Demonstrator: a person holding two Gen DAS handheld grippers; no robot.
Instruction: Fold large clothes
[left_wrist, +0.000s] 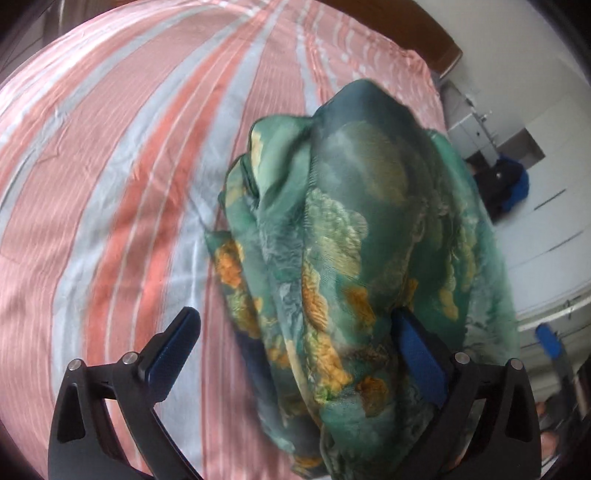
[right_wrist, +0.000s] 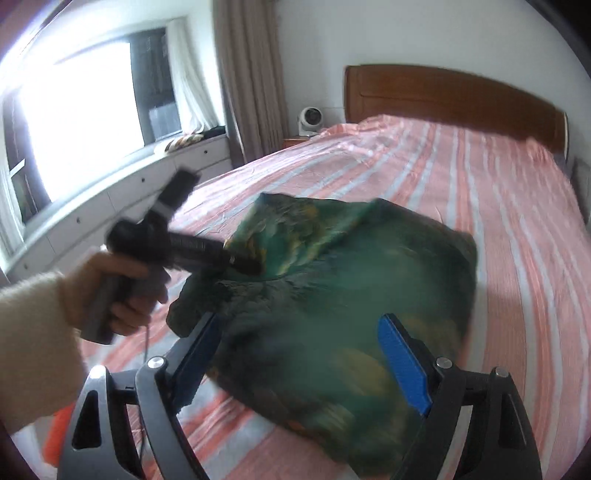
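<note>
Between the wide-spread jaws of the left gripper (left_wrist: 295, 354) hangs the bunched green floral garment (left_wrist: 343, 258), draped over one finger rather than pinched, above the striped bed (left_wrist: 110, 166). The fold seems barely begun; next the cloth likely needs spreading flat. The right gripper (right_wrist: 299, 354) is also released, hovering just before the same garment, gripping nothing.

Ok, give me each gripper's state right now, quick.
Left gripper: open, the green floral garment draped over one finger, not clamped.
Right gripper: open, holding nothing, fingers either side of the garment.
</note>
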